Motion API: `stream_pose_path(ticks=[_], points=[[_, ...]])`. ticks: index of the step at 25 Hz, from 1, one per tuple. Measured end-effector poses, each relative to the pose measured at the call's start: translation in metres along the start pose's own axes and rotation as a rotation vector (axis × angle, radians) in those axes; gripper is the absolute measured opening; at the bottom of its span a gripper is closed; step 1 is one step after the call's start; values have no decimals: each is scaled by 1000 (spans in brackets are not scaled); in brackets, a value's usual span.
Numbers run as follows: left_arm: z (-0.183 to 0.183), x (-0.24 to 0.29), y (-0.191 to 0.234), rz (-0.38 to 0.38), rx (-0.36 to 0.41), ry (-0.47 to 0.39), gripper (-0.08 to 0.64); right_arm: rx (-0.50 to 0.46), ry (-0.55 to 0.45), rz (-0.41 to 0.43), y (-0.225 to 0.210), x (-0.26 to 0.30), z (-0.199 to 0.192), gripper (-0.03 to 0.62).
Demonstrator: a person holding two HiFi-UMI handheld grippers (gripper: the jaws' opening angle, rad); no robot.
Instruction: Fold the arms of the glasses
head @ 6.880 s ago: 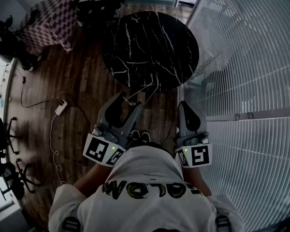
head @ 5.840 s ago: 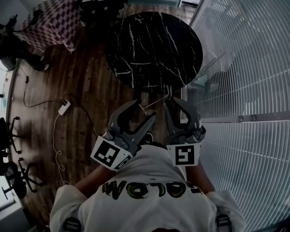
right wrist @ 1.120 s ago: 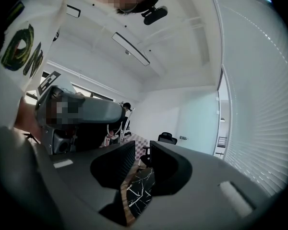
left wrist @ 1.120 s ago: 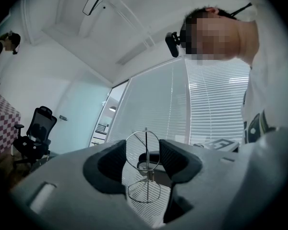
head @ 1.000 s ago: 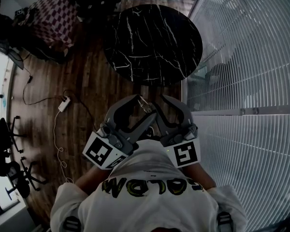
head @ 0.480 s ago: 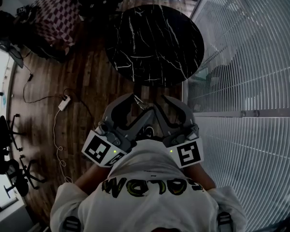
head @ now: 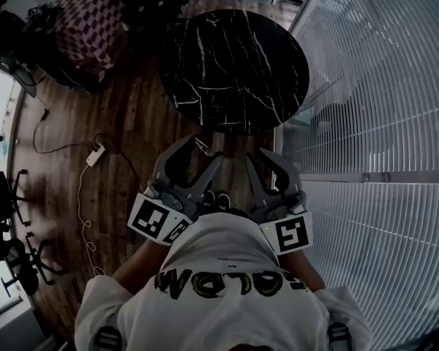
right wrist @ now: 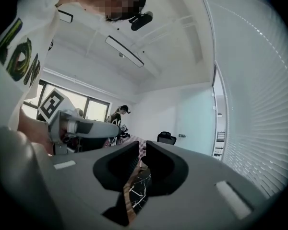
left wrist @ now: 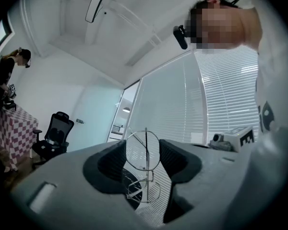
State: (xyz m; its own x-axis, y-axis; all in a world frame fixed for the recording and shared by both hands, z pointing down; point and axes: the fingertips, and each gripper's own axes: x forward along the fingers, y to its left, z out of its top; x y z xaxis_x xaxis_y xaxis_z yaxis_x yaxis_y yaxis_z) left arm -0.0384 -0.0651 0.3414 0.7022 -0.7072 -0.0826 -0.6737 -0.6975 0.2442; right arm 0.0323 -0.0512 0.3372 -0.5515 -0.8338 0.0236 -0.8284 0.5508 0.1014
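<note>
The thin wire-framed glasses (left wrist: 143, 150) stand on end between my left gripper's jaws, one round lens above the other, with a thin arm lying across the upper lens. My left gripper (left wrist: 143, 158) is shut on them, a pad against each side of the upper lens. In the head view the glasses (head: 200, 145) show as a small glint at the left gripper's (head: 205, 151) tips, held over the wooden floor in front of the person's body. My right gripper (head: 262, 159) is a little to the right, apart from the glasses. Its jaws (right wrist: 143, 159) are closing to a narrow gap with nothing between them.
A round black marble table (head: 234, 64) stands just ahead. A wall of white blinds (head: 373, 86) runs along the right. To the left are a checkered-cloth table (head: 84, 24), a power strip with cable (head: 95, 154), office chairs (head: 7, 247) and a standing person (left wrist: 5, 75).
The two grippers, close together at the glasses a second ago, have drawn apart. The left one has carried the glasses to the left, and the right jaws have narrowed.
</note>
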Motion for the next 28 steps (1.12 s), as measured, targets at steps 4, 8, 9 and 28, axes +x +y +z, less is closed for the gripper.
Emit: stream_pose_path(ticks=[4, 8, 9, 28], points=[[-5, 2, 5, 36, 10, 13, 218, 31, 6, 0, -1, -4, -3, 38], [-4, 4, 2, 30, 19, 20, 218, 32, 25, 0, -6, -7, -11, 24], [-3, 5, 1, 27, 20, 20, 218, 31, 30, -4, -7, -8, -12, 23], [-3, 7, 1, -3, 9, 24, 218, 42, 32, -13, -11, -3, -13, 23]])
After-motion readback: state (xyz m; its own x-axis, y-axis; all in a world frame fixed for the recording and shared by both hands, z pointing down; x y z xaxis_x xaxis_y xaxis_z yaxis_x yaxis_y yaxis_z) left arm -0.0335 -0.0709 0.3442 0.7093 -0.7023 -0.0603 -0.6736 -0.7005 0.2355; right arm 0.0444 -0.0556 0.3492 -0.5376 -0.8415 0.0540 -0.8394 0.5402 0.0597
